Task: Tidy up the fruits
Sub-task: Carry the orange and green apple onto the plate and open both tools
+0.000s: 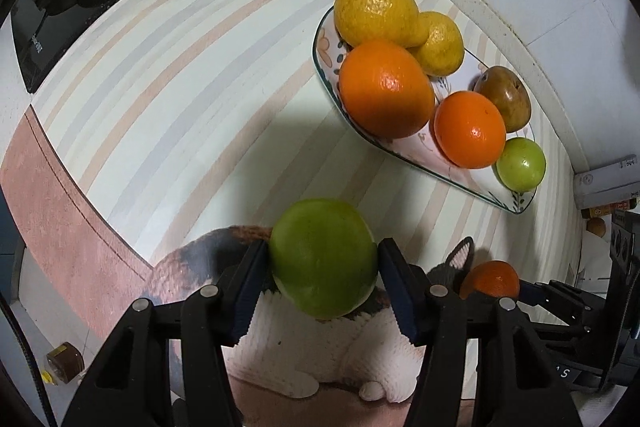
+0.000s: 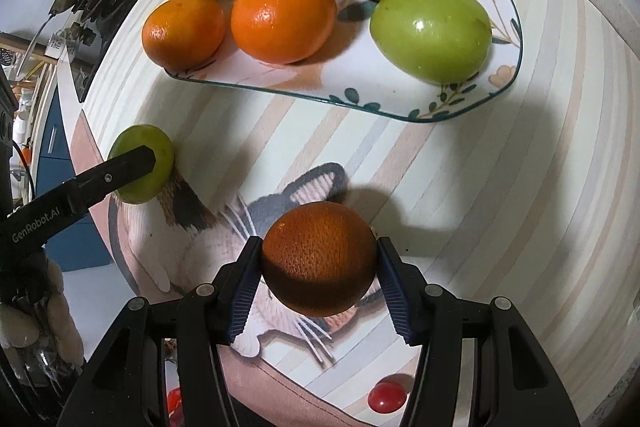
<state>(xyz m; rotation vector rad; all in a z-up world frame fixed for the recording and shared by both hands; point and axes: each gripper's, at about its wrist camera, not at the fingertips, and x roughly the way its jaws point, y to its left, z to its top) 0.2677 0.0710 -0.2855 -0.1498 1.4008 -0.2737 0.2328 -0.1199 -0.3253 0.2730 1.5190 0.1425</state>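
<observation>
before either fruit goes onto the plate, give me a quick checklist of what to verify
1. Left gripper grips the green fruit: ok, both pads press its sides.
2. Right gripper grips the orange: ok, held between both pads.
3. Free room on the plate: ok, bare patch along the near edge between the oranges and the green apple.
4. Fruits already on the plate look settled: ok, six lie inside the rim.
5. The two grippers are apart: ok, with clear mat between them in the right wrist view.
6. Held fruits lifted off the mat: cannot tell.
</observation>
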